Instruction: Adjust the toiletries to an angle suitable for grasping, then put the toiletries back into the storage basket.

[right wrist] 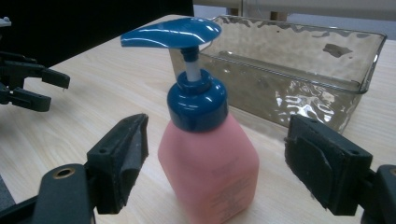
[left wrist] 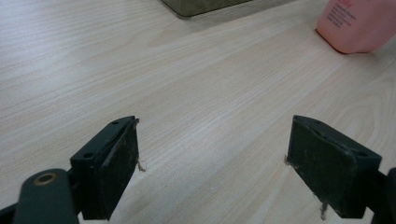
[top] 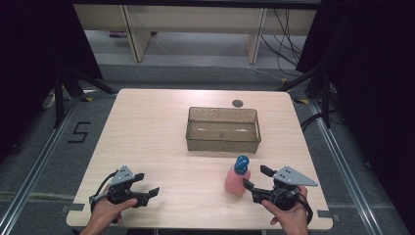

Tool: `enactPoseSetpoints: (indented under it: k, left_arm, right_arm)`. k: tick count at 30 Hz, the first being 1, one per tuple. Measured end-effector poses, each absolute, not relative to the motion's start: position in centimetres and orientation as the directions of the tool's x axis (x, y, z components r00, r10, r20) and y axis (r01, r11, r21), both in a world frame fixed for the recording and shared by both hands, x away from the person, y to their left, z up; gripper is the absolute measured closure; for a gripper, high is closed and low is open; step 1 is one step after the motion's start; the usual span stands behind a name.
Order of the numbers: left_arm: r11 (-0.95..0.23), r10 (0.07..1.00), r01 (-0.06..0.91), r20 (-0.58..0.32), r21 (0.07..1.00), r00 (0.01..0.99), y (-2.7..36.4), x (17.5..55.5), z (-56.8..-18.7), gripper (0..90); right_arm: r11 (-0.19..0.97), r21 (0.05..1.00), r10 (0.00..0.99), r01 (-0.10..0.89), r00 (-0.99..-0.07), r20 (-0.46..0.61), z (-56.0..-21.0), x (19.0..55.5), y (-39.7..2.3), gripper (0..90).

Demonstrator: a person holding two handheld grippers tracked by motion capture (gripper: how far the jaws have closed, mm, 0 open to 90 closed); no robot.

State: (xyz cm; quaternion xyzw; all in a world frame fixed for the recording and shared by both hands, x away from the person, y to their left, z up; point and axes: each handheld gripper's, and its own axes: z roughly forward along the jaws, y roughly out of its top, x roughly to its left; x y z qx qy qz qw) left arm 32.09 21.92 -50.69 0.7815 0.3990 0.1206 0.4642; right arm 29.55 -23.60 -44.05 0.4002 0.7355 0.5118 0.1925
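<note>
Right gripper [right wrist: 212, 172] astride pink soap bottle [right wrist: 210, 170]
Upright near-right on table [top: 147, 127]: blue pump cap, pink square body; jaws spread, not pressing. Left gripper [left wrist: 212, 163] released.

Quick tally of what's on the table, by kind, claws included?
Pump bottle: 1
Clear bin: 1
Claws: 2, left claw, right claw
Total: 4
</note>
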Motion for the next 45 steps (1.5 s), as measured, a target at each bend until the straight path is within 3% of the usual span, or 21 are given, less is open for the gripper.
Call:
enactPoseSetpoints:
  k: [14,29,45]
  left_arm:
    - [-0.250,0.742,0.513,-0.177,0.821,0.646,22.0,32.0,-50.6,15.9]
    - [-0.252,0.733,0.505,-0.178,0.825,0.657,22.1,31.9,-50.6,15.9]
    - [-0.239,0.736,0.503,-0.184,0.831,0.652,22.1,31.8,-50.7,15.9]
  right_arm:
    - [0.205,0.916,0.768,0.344,-0.637,0.067,-43.8,30.4,-22.6,22.5]
    - [0.230,0.904,0.769,0.360,-0.637,0.058,-43.5,31.2,-21.9,23.9]
    - [0.230,0.909,0.754,0.348,-0.654,0.060,-44.3,32.9,-20.9,34.6]
